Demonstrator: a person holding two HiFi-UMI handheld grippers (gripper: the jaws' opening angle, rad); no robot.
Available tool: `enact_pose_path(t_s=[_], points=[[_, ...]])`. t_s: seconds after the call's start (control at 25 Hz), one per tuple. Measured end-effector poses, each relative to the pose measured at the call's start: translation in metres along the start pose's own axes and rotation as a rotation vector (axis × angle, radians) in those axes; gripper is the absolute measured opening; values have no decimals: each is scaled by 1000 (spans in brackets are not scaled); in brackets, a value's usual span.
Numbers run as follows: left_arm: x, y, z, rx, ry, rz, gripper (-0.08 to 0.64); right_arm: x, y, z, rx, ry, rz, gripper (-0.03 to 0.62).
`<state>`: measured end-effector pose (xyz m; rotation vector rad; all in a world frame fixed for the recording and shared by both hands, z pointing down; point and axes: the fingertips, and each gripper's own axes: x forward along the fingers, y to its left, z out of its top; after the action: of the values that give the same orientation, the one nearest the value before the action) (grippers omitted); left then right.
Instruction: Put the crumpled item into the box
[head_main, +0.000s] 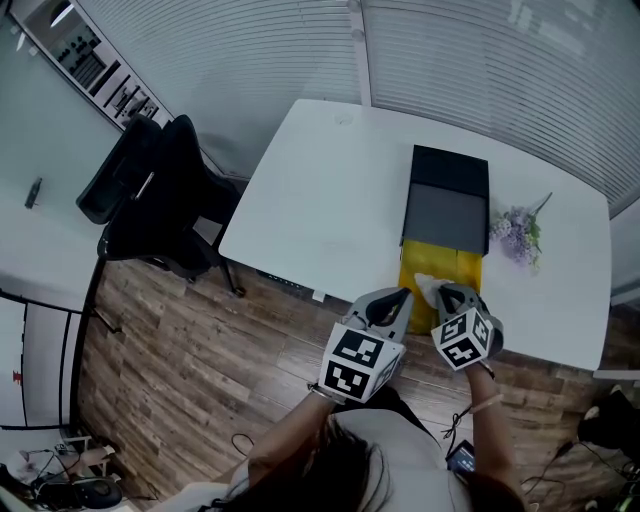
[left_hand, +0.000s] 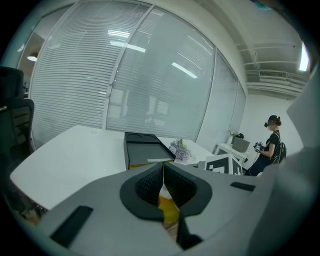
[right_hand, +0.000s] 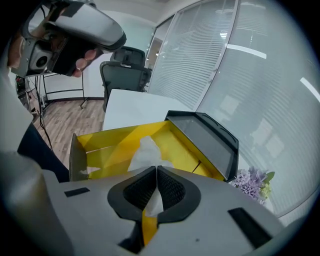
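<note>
A white crumpled tissue (head_main: 428, 287) is pinched in my right gripper (head_main: 443, 293), just above the near end of the open yellow box (head_main: 462, 268). In the right gripper view the tissue (right_hand: 145, 150) sticks out past the shut jaws of the right gripper (right_hand: 156, 169), over the box's yellow inside (right_hand: 115, 142). The box's black lid (head_main: 447, 200) lies flat behind it. My left gripper (head_main: 400, 297) hovers at the box's near left corner. In its own view the left gripper (left_hand: 163, 166) has its jaws together and I see nothing held between them.
The box sits on a white table (head_main: 320, 200). A bunch of purple flowers (head_main: 517, 232) lies right of the lid. A black office chair (head_main: 150, 195) stands off the table's left end. A person (left_hand: 270, 142) stands far off by another desk.
</note>
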<state>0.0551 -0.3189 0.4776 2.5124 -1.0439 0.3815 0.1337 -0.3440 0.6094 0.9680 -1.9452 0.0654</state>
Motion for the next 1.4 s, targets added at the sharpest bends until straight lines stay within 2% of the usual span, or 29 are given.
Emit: enact_pose_path(t_s=[0.2, 0.6, 0.8, 1.12, 1.4], points=[[2, -1, -3, -5, 6, -2, 21, 5, 3, -4, 9, 32, 33, 32], [2, -2, -3, -12, 8, 2, 21, 7, 6, -4, 6, 51, 47, 64], [0, -4, -3, -15, 5, 4, 21, 5, 5, -2, 25, 29, 47, 94], [-3, -8, 1, -10, -13, 11, 21, -7, 1, 9, 47, -23, 23, 93], [-9, -13, 6, 0, -35, 20, 21, -25, -4, 19, 115, -100, -12, 81]])
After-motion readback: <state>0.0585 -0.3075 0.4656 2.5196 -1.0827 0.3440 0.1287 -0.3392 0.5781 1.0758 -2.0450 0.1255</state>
